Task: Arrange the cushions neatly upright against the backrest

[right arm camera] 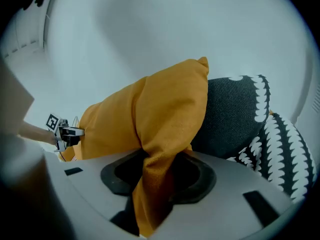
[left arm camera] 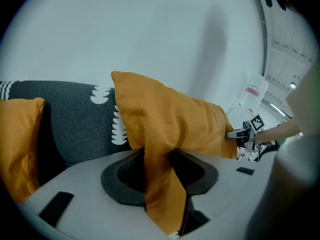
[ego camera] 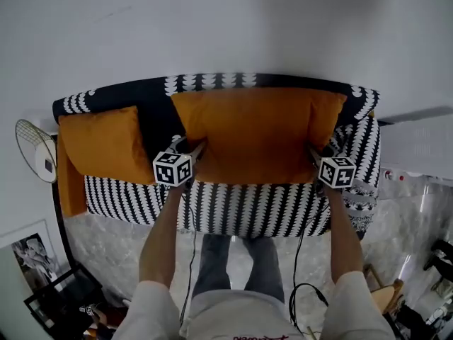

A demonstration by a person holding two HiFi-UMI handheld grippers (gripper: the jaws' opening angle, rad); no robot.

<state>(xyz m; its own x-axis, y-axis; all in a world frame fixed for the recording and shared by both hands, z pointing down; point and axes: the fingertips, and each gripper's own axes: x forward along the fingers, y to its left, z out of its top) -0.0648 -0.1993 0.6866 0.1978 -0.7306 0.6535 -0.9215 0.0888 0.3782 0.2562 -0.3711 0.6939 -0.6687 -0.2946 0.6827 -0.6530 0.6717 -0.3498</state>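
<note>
Long orange fabric cushion (ego camera: 255,133) is clamped at both ends by your left gripper (ego camera: 192,149) and right gripper (ego camera: 316,153) at the black-and-white patterned sofa (ego camera: 248,207). White wall (ego camera: 226,27) stands behind it, marbled floor (ego camera: 106,232) below.

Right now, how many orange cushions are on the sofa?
2. The big cushion is held up mid-sofa; the small cushion leans at its left. An orange strip beside it may be a third.
</note>
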